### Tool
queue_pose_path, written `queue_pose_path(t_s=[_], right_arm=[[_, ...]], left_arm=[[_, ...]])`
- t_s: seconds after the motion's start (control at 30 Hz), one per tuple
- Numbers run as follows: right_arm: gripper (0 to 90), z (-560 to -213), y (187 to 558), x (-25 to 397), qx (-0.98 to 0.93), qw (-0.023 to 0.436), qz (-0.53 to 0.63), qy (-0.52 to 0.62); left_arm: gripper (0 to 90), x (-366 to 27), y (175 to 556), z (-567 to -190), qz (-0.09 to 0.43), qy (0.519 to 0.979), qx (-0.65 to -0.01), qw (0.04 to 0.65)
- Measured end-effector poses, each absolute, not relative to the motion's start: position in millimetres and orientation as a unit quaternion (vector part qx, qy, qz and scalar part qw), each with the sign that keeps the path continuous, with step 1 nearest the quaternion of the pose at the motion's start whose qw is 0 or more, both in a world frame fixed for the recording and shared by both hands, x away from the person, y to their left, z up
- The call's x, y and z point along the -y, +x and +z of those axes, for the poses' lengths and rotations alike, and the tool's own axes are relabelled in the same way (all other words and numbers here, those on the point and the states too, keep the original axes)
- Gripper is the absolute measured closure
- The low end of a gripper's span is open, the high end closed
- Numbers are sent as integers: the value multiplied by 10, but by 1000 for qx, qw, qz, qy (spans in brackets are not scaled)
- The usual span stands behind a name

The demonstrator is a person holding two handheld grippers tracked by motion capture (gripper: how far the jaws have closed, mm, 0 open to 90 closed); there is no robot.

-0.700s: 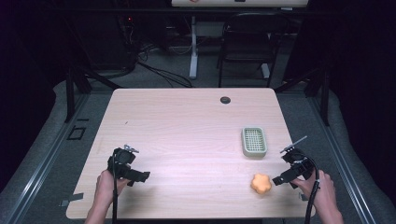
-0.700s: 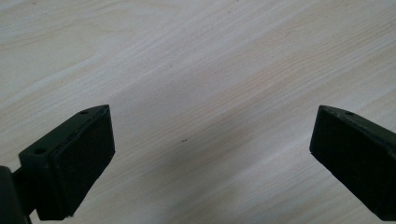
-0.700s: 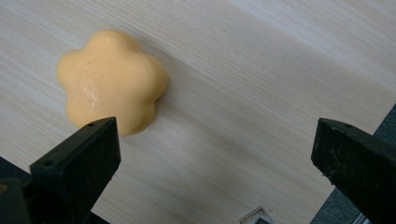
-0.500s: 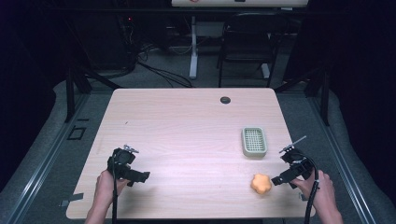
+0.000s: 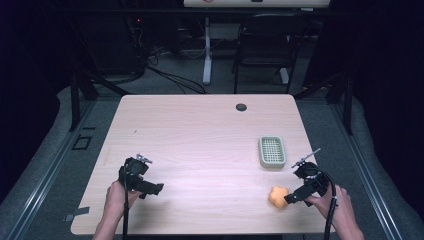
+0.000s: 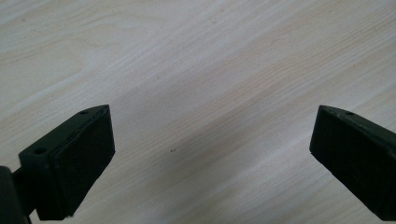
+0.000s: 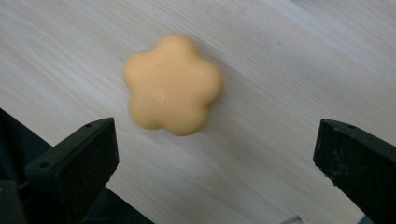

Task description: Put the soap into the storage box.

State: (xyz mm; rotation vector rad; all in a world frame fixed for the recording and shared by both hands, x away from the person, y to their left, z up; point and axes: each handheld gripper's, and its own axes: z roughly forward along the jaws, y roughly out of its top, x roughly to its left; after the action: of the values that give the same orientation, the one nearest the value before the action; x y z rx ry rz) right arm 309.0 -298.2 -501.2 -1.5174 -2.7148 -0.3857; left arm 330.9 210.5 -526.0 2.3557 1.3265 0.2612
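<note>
An orange flower-shaped piece [image 5: 278, 196] [image 7: 172, 84] lies flat on the wooden table [image 5: 200, 145] near its front right corner. My right gripper [image 5: 294, 195] [image 7: 215, 163] is open just to the right of it, jaws wide apart, with the piece a little ahead of them and toward the left jaw. A grey-green ribbed tray [image 5: 272, 151] sits behind the piece. Near the front left of the table my left gripper [image 5: 152, 189] [image 6: 210, 163] is open over bare wood with nothing between its jaws.
A small dark round grommet [image 5: 241, 107] is set in the table near its far edge. The table's front edge runs close behind the right gripper's left jaw. Beyond the table stand a chair [image 5: 265, 45] and cables on the floor.
The right gripper has edged slightly toward the orange piece. The left gripper has stayed where it was.
</note>
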Motion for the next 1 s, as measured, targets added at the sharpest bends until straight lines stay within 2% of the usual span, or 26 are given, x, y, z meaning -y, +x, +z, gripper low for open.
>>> queue_pose_path(t_s=[0.13,0.43,0.63,0.83,0.9,1.0], right_arm=[[0,-5059,3073,2899,861,-1,-141,-488],[0,-5181,3154,2634,888,8,-85,-452],[0,-5241,3173,2557,883,6,-95,-460],[44,-5266,3245,2557,889,14,-74,-451],[88,-5311,3236,2541,881,15,-95,-464],[129,-5266,3294,2555,900,22,-50,-431]], left_arm=[[0,-2106,3307,-5261,94,848,-477,211],[0,-2111,3303,-5264,91,848,-479,210],[0,-2121,3300,-5267,94,846,-481,211],[0,-2125,3295,-5262,95,844,-482,214],[0,-2126,3294,-5260,93,845,-482,214],[0,-2130,3294,-5263,92,846,-481,212]])
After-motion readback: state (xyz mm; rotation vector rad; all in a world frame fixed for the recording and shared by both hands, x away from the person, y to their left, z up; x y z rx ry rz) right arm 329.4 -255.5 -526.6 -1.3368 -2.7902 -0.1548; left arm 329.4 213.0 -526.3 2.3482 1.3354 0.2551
